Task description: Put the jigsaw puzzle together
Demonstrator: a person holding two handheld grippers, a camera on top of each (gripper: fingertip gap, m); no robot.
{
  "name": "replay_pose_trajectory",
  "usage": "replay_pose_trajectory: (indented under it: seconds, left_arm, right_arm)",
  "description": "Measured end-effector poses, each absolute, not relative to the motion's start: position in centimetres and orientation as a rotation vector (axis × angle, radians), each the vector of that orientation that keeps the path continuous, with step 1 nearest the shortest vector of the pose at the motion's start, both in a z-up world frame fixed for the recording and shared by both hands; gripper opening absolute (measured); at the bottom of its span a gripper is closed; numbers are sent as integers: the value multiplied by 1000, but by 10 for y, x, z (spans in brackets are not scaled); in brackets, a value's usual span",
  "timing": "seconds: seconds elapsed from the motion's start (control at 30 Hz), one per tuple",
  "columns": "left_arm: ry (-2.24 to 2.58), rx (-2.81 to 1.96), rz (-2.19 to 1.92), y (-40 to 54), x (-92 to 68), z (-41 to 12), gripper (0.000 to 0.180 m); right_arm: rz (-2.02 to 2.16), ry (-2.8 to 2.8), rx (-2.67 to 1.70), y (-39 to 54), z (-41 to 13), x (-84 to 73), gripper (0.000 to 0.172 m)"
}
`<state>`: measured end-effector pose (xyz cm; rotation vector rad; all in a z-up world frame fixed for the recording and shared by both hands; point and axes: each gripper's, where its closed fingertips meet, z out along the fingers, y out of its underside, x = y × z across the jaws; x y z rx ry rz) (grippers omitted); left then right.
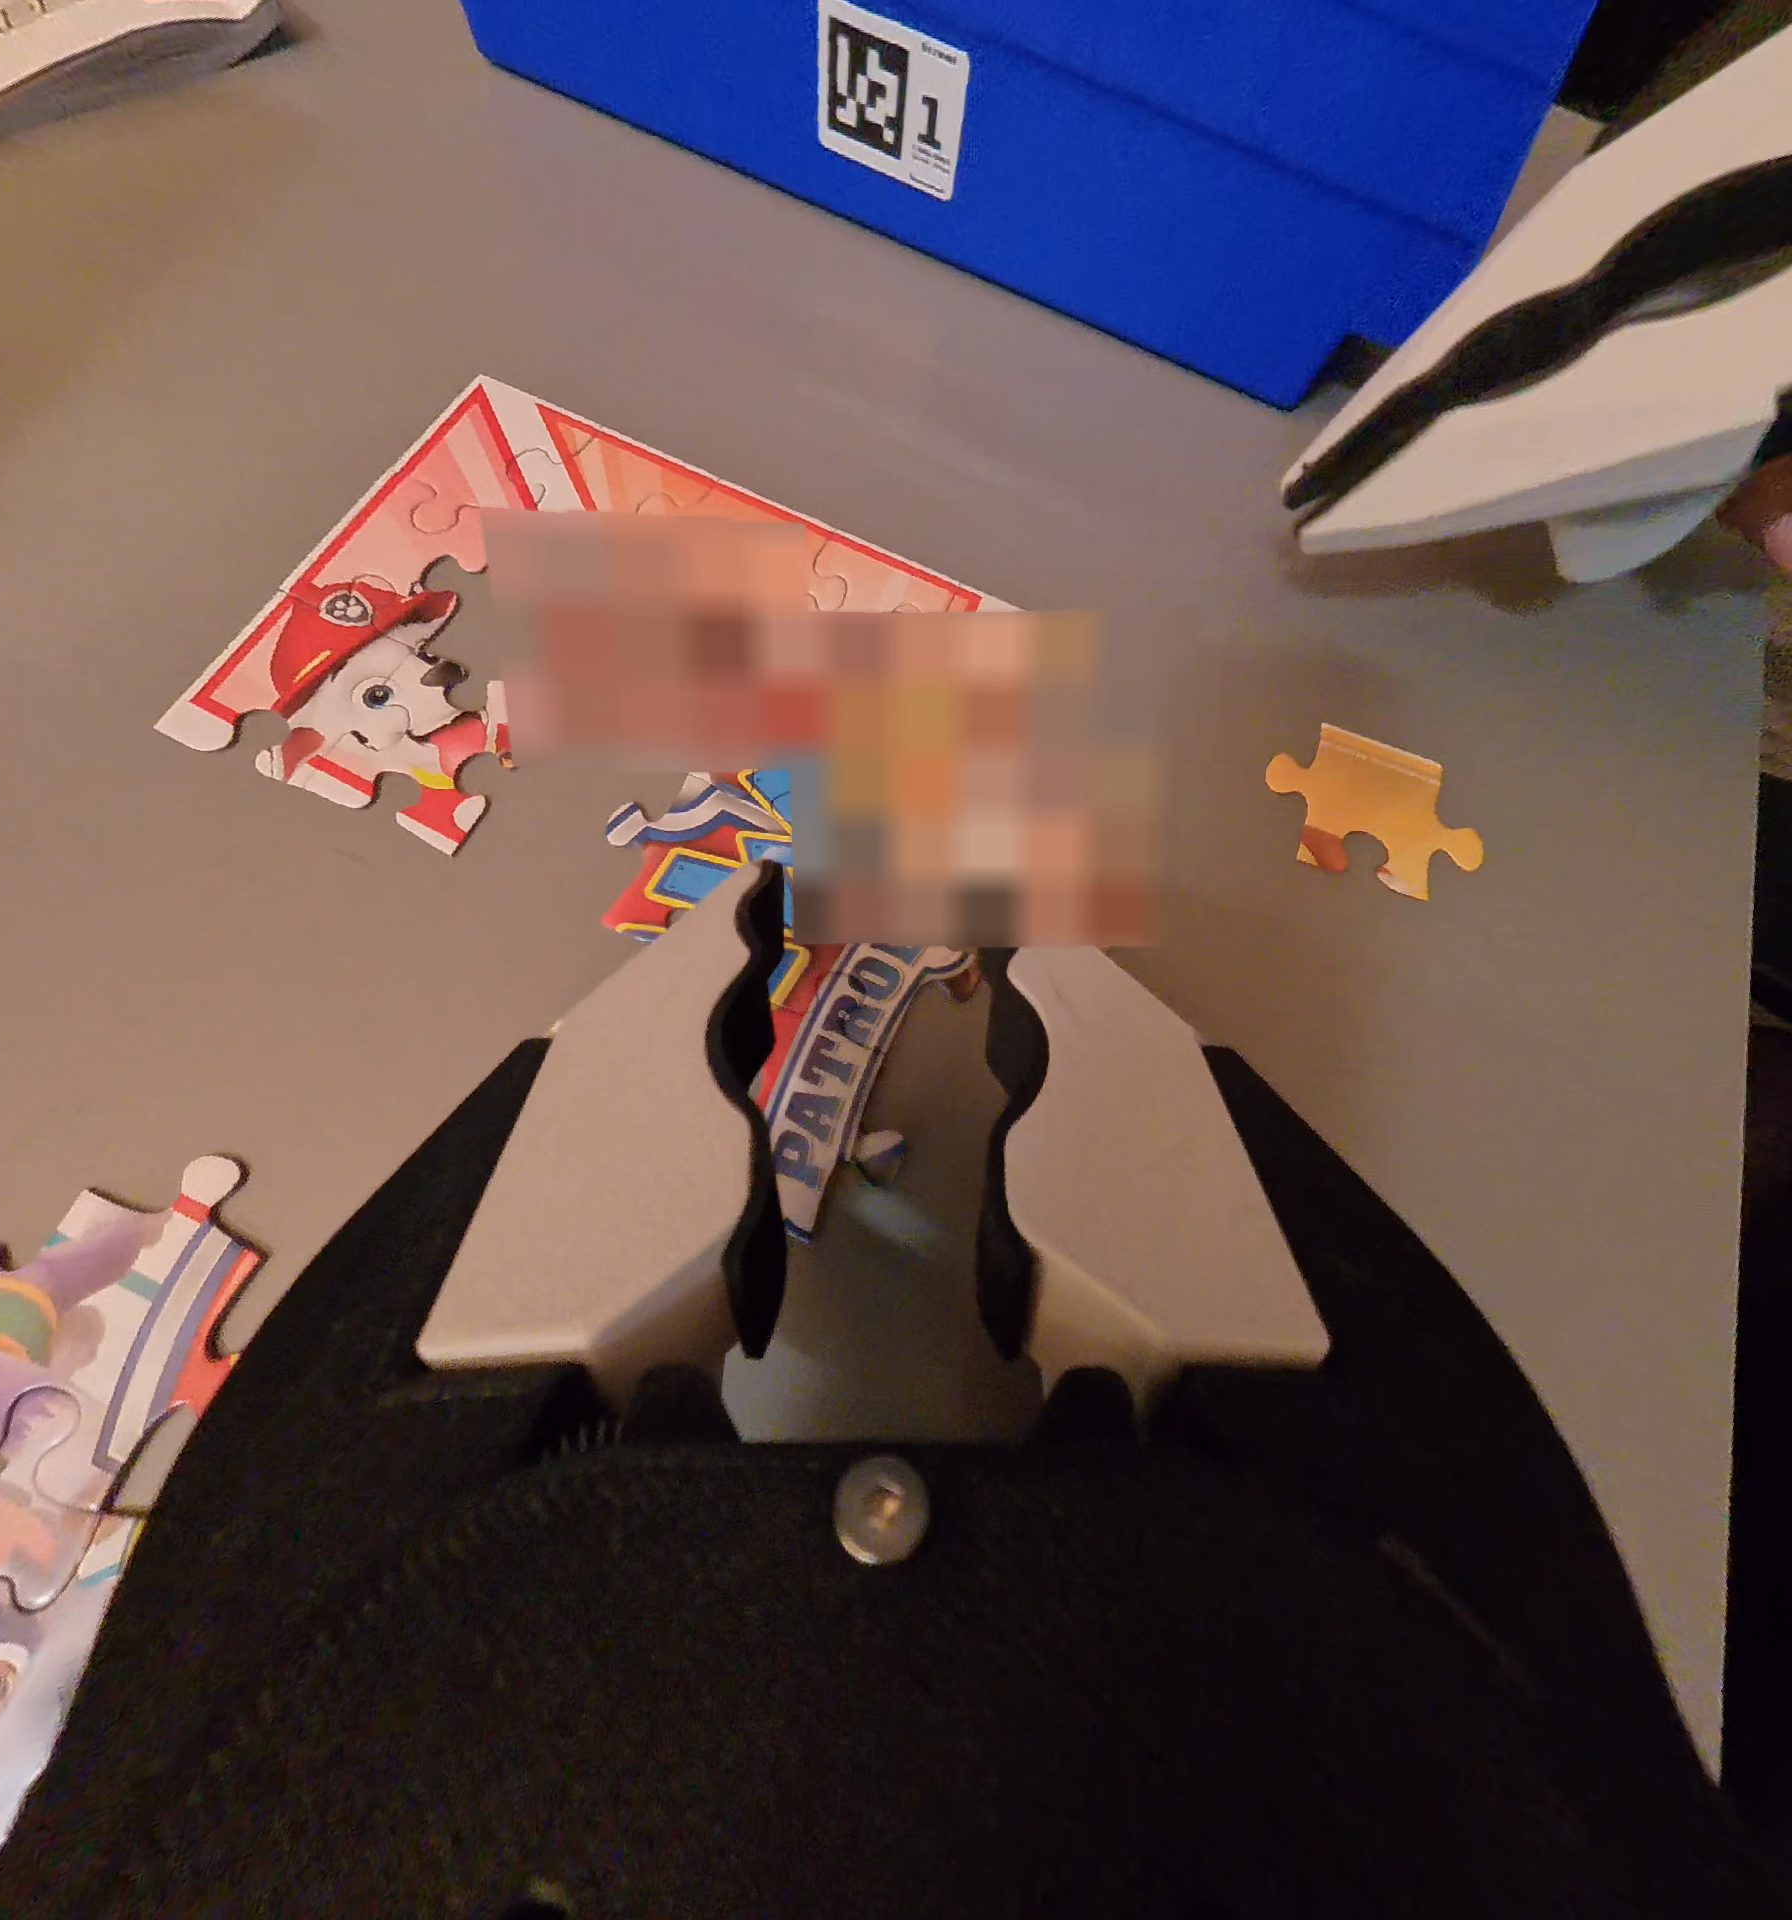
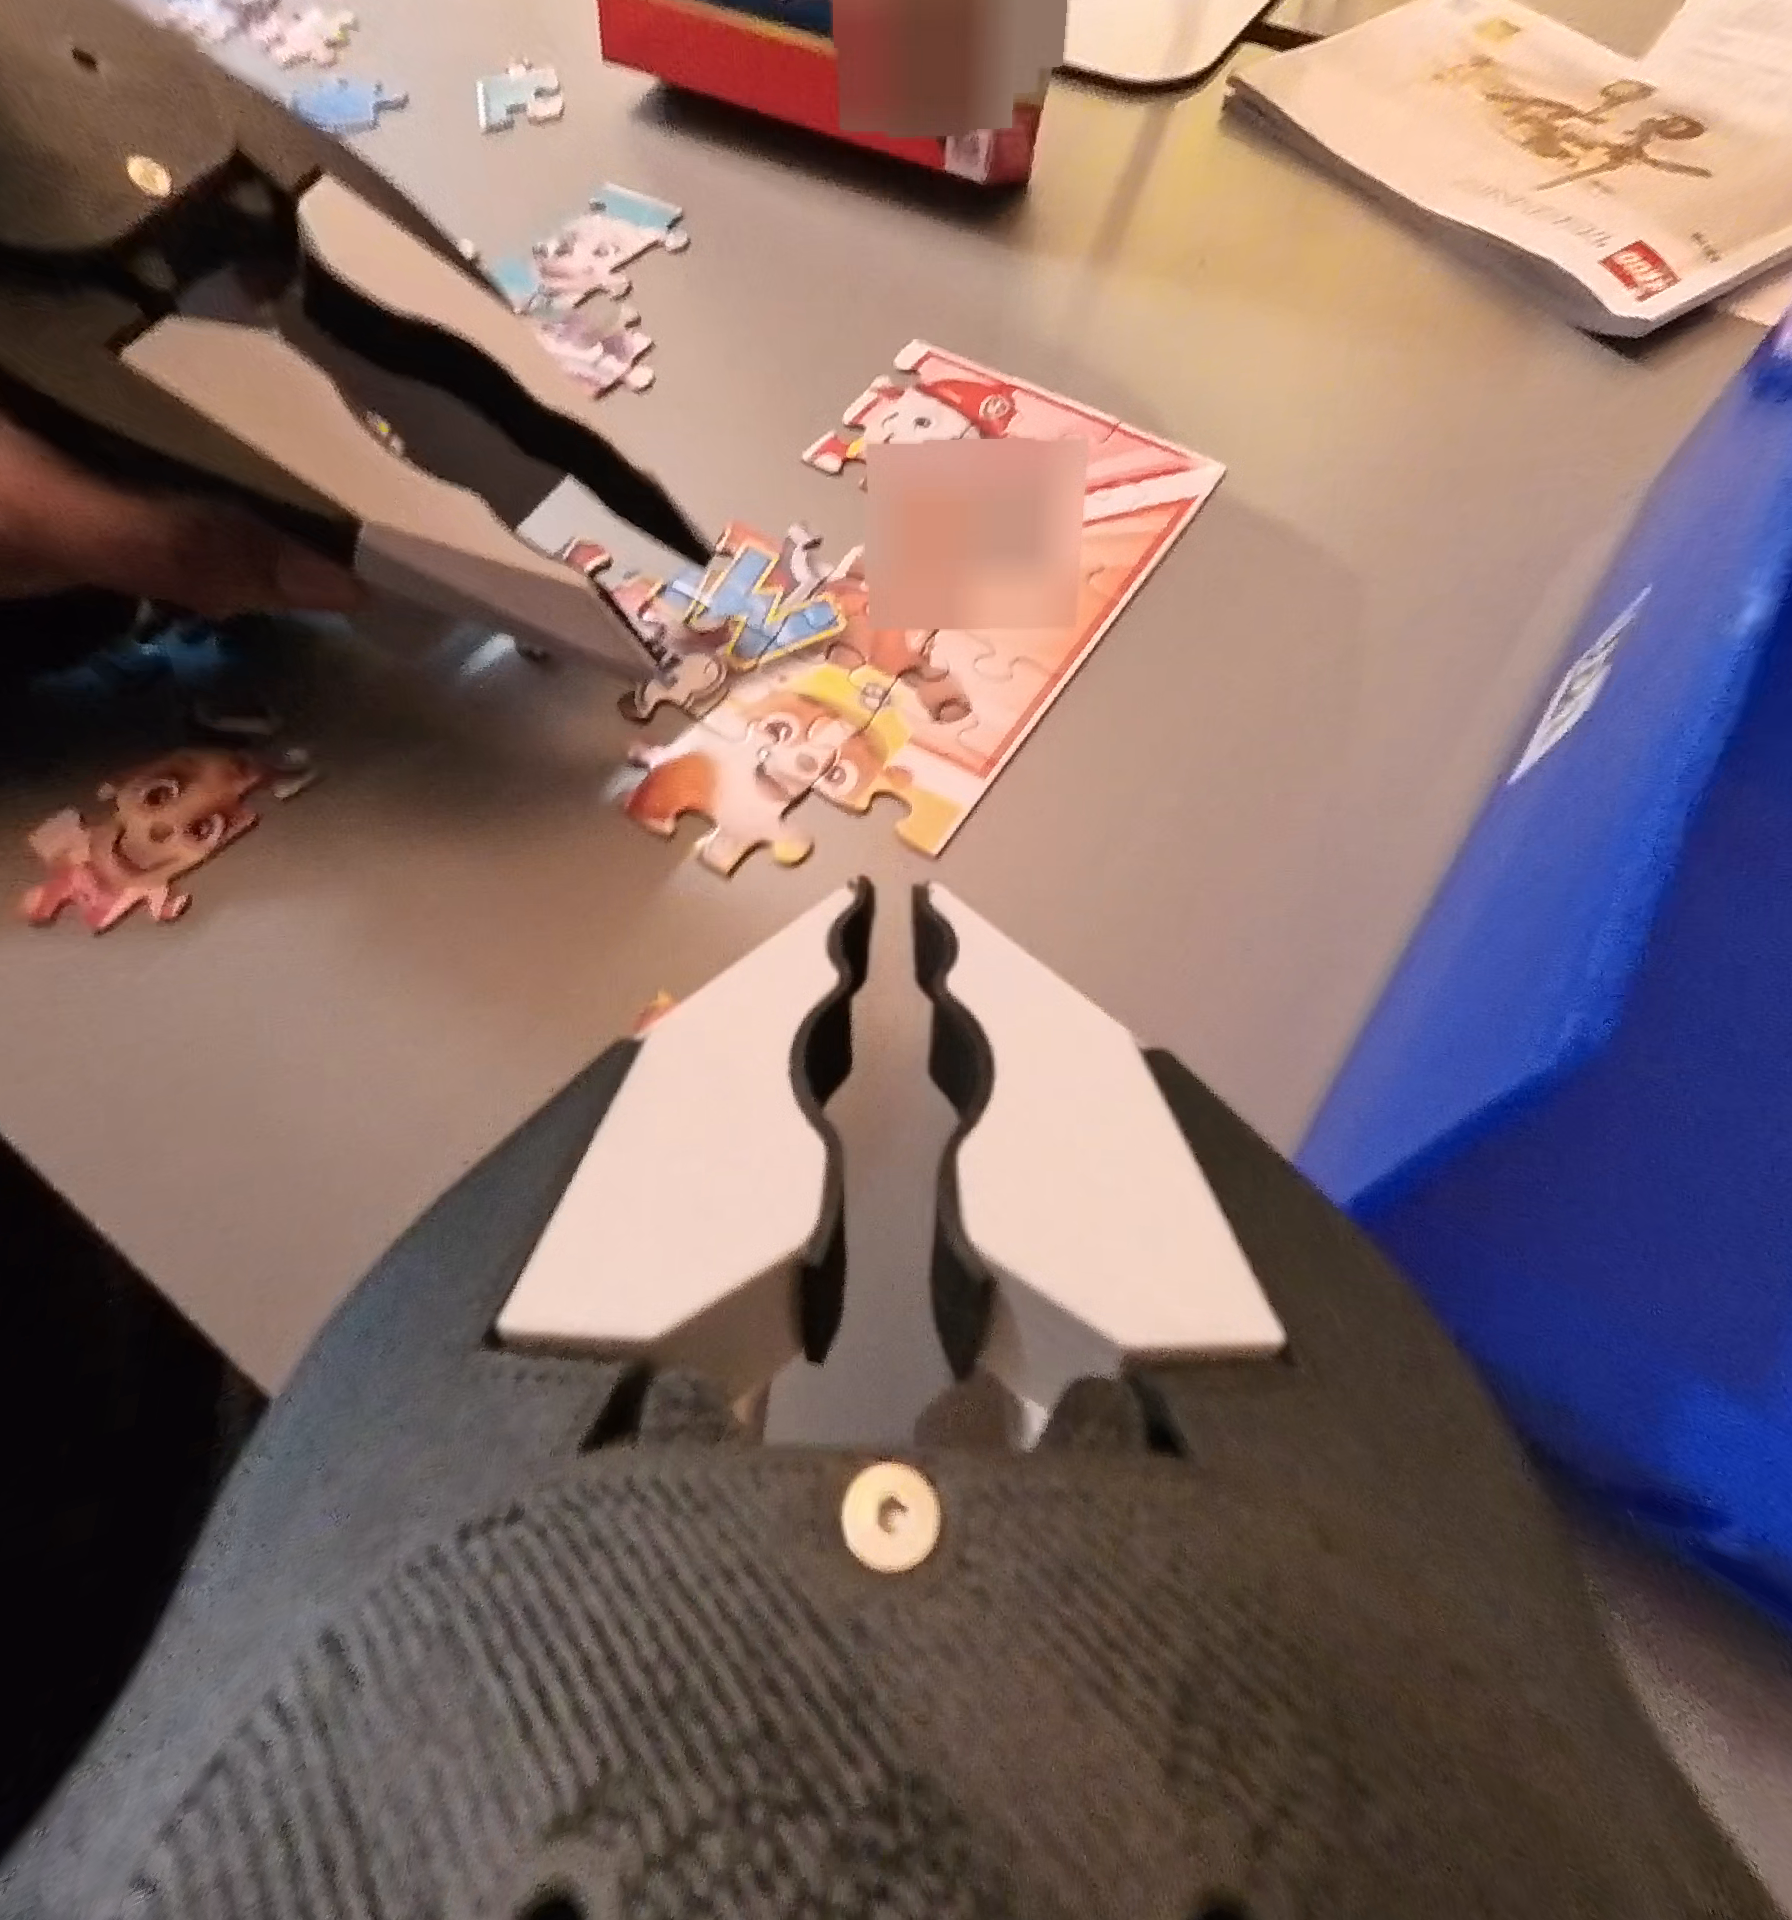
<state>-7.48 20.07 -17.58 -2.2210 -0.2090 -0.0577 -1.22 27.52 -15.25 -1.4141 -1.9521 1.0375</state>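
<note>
A partly joined cartoon jigsaw (image 2: 985,623) lies flat on a grey tabletop (image 2: 1287,727), its finished corner framed by a red-and-white border, its inner edge ragged with knobs and sockets. The left hand-held gripper (image 1: 876,914) is angled down over the blue-and-red emblem section (image 1: 705,862), its jaws parted and spanning that section; from the right wrist view its fingertips sit at the cardboard's edge, though whether the pads press on it cannot be told. The right hand-held gripper (image 2: 890,896) hovers just short of the jigsaw's near edge, its wavy black pads slightly apart with only bare tabletop between them. A loose yellow piece (image 1: 1375,810) lies apart, to the right of the left gripper. A pink cluster (image 2: 144,831) and pale blue and lilac pieces (image 2: 580,270) are scattered to the other side. A smooth blue box (image 1: 1131,156) bearing a black-and-white square marker stands behind the jigsaw; what it contains is hidden. Farther off are a red carton (image 2: 819,94), its inside unseen, and a stack of printed booklets (image 2: 1546,166). Both grippers have pale, flat, wedge-shaped fingers on textured black bodies.
</note>
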Motion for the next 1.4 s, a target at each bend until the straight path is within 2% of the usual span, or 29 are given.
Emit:
replay_pose_trajectory:
  seconds: [0.17,0.33,0.43,0.57,0.67,0.7,0.73,0.97,1.27,1.4]
  left_arm:
    - [-181,-2192,-61,203,-68,-170,33]
    - [-159,-2188,-51,203,-64,-170,32]
    - [-160,-2188,-43,203,-64,-171,32]
    - [-164,-2188,-38,203,-64,-171,32]
    - [-161,-2197,-38,203,-64,-172,32]
    - [-160,-2200,-37,203,-64,-173,32]
    - [-158,-2204,-37,203,-64,-173,32]
    - [-158,-2220,-45,203,-63,-176,32]
    - [-160,-2225,-57,204,-63,-177,32]
    - [-149,-2234,-46,204,-62,-178,32]
  right_arm:
    - [930,-2200,-1317,248,-178,16,47]
    - [894,-2276,-1291,243,-191,22,56]
    - [905,-2283,-1312,241,-191,20,52]
    - [922,-2262,-1334,237,-191,16,36]
    - [934,-2239,-1346,237,-191,14,35]
    - [934,-2226,-1347,239,-190,12,28]
    - [929,-2215,-1340,241,-190,11,11]
    - [918,-2208,-1364,246,-188,9,33]
    - [870,-2225,-1395,237,-192,17,42]
    - [859,-2221,-1382,235,-192,15,39]
